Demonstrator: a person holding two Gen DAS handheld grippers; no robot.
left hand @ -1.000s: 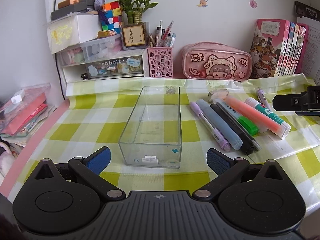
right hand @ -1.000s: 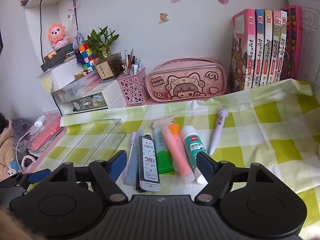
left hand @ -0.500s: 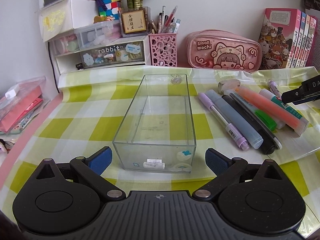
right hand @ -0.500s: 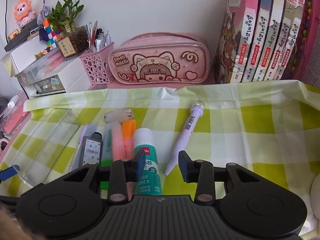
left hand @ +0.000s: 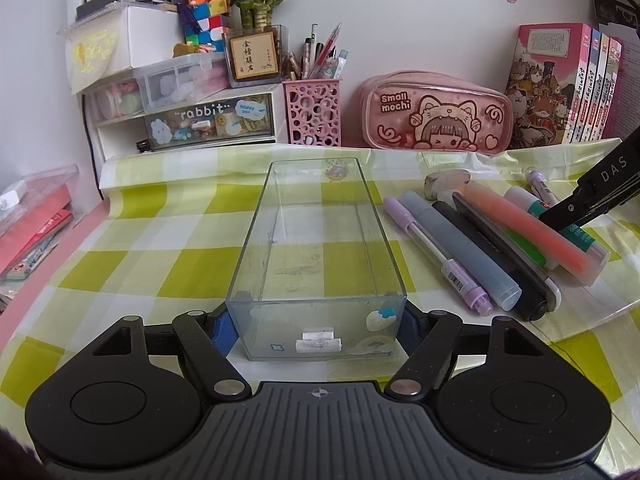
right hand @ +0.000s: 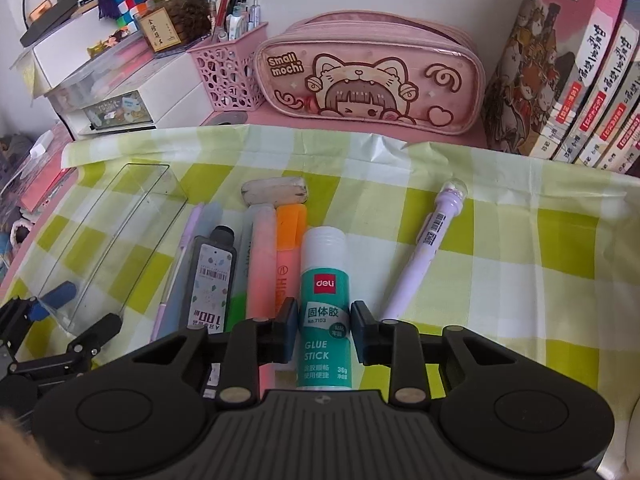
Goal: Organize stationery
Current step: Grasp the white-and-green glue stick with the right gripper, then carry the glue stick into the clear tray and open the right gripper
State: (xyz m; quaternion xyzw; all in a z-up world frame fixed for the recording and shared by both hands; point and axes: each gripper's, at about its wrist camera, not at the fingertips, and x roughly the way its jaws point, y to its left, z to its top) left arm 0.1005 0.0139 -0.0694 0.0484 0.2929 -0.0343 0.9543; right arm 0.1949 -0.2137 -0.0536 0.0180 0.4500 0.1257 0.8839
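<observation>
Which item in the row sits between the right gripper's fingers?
The glue stick, white cap and teal label. The right gripper straddles it; the orange highlighter lies just outside.

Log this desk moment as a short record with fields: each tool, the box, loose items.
left tool: fingers straddle the near end of the clear plastic box
right tool: fingers either side of the teal-and-white glue stick, contact unclear
box contents: none visible
loose beside box: orange highlighter, lilac pen, white eraser

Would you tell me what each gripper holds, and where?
Left gripper clasps the clear box at its near end; right gripper straddles the glue stick mid-body.
</observation>
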